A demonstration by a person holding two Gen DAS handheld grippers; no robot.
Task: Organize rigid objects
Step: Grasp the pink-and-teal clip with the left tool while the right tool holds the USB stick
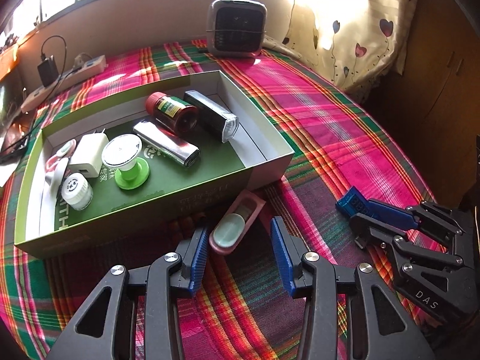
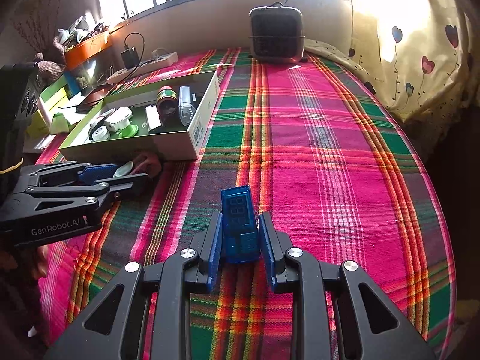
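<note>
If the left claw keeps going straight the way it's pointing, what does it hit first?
Most likely the pink case lying on the cloth just ahead of the open left claw. Behind it stands the green box's near wall. Depth is approximate.

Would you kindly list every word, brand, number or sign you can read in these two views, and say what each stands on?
"DAS": on the black body of the right tool.
"GenRobot.AI": on the black body of the left tool.
Blue device: segmented digits embossed on its face, not clearly readable.
Green box: Chinese characters and pale letters on the floor and front wall, too blurred to read.
Red-capped bottle: label too small to read.
</note>
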